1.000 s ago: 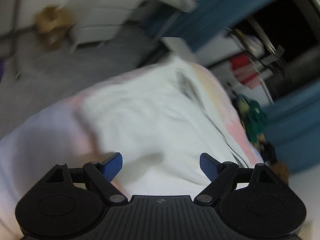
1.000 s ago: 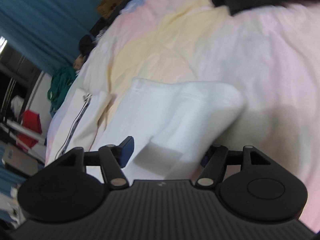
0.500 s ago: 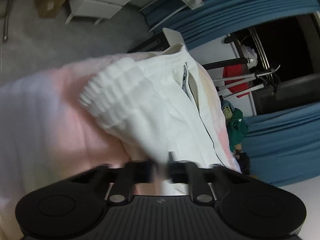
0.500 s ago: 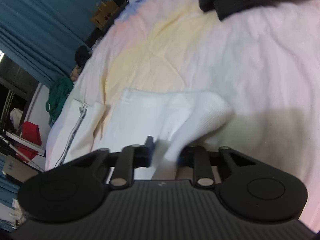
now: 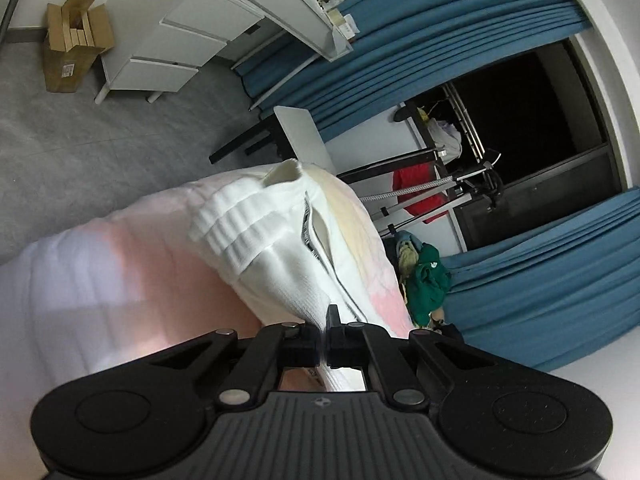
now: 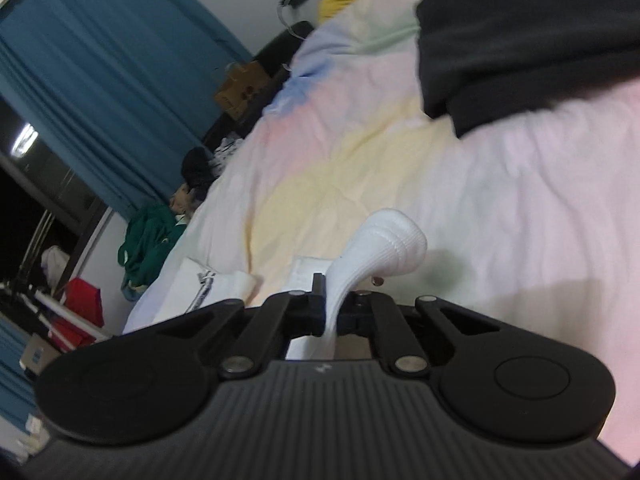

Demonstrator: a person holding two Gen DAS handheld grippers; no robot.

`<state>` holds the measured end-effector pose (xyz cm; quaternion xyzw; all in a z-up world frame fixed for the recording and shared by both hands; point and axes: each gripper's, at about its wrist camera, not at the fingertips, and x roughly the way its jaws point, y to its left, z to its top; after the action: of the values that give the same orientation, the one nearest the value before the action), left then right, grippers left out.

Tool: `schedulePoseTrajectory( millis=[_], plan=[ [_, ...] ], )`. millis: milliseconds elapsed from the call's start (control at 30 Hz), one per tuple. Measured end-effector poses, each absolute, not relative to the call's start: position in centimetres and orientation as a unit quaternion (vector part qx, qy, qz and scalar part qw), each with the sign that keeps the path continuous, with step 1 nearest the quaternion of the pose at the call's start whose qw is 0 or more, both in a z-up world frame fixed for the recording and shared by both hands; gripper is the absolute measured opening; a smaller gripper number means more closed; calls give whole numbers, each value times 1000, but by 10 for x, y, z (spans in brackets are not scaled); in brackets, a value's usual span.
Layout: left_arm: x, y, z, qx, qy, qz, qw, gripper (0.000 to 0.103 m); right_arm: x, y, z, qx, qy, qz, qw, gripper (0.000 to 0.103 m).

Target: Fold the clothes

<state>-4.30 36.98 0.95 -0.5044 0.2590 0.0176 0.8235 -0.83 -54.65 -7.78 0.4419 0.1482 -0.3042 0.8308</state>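
Observation:
A white garment (image 5: pixel 276 256) with ribbed cuffs and a dark-edged zip lies on the pastel bed cover (image 5: pixel 100 280). My left gripper (image 5: pixel 325 334) is shut on its near edge, and the cloth rises from the bed toward the jaws. In the right wrist view my right gripper (image 6: pixel 330 312) is shut on a ribbed white part of the same garment (image 6: pixel 384 244), which stands up in a hump above the bed cover (image 6: pixel 500 208). The rest of the white garment, with its zip end (image 6: pixel 204 284), lies flat to the left.
A black garment (image 6: pixel 520 32) lies on the bed at the far right. Beside the bed are green clothes (image 5: pixel 428 280), a drying rack with a red item (image 5: pixel 420 192), blue curtains (image 5: pixel 540 272), a white drawer unit (image 5: pixel 172 40) and a cardboard box (image 5: pixel 72 40).
Both grippers were open a second ago and have shut on the white garment. Both have since lifted the cloth off the bed; the right one has pulled it into a hump.

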Motion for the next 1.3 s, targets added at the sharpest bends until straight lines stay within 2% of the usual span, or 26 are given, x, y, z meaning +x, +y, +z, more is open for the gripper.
schedulePoseTrajectory(
  millis=[200,433,567,667,767,900,967,1000,1033,1067,1100,1133,1300],
  plan=[
    [32,363,42,-490,254,30,834,2,57,-539,-29,399,152,-285,858,5],
    [175,353,55,-480,245,78,839,3,221,-530,22,326,169,-283,886,5],
    [267,345,40,-446,258,114,849,3,325,-520,3,277,197,-291,894,5],
    [326,339,14,-423,288,138,848,3,385,-514,-37,243,232,-306,891,5],
    [366,333,-14,-405,319,157,843,5,418,-517,-76,236,261,-307,884,5],
    [382,338,-39,-415,327,155,835,14,430,-522,-111,253,271,-290,883,9],
    [375,338,-41,-428,312,142,836,21,422,-525,-113,261,253,-262,894,19],
    [369,339,-41,-433,303,134,838,30,416,-528,-112,271,249,-249,896,22],
    [359,340,-40,-434,294,124,842,42,408,-532,-111,290,243,-237,895,33],
    [350,338,-35,-430,285,118,849,50,401,-536,-107,309,237,-231,892,49],
    [338,335,-28,-420,275,115,857,63,391,-537,-103,327,227,-227,889,57],
    [327,332,-21,-410,266,112,865,66,378,-537,-98,341,213,-222,888,69],
    [252,306,-15,-425,231,74,872,79,308,-537,-74,380,176,-207,884,74]
  ],
)
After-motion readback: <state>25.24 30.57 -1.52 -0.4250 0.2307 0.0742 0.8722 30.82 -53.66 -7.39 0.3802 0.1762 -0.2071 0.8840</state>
